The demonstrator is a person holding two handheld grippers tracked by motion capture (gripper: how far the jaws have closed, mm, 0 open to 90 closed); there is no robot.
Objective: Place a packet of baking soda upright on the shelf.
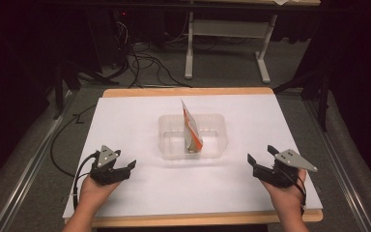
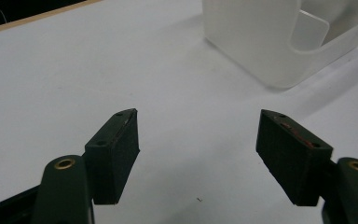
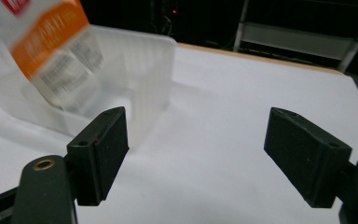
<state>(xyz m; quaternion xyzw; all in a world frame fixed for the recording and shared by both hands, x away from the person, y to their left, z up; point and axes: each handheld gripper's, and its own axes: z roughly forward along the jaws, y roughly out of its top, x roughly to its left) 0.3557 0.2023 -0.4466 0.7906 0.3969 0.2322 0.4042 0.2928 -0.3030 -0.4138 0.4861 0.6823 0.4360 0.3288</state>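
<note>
The left claw [image 1: 124, 167] sits at about 8 o'clock on the white surface [image 1: 140, 121], jaws spread wide with nothing between them, aimed toward the centre. The left hand [image 1: 94, 189] grips it from behind, forearm entering from the bottom edge. The right claw [image 1: 259, 153] sits at about 4 o'clock, jaws likewise parted and empty, angled inward, held by the right hand [image 1: 285, 193]. Between them, near the centre, stands a clear plastic tub [image 1: 169, 140]. Inside it an orange-and-white packet [image 1: 192, 126] leans upright, tilted, its top toward 12 o'clock.
</note>
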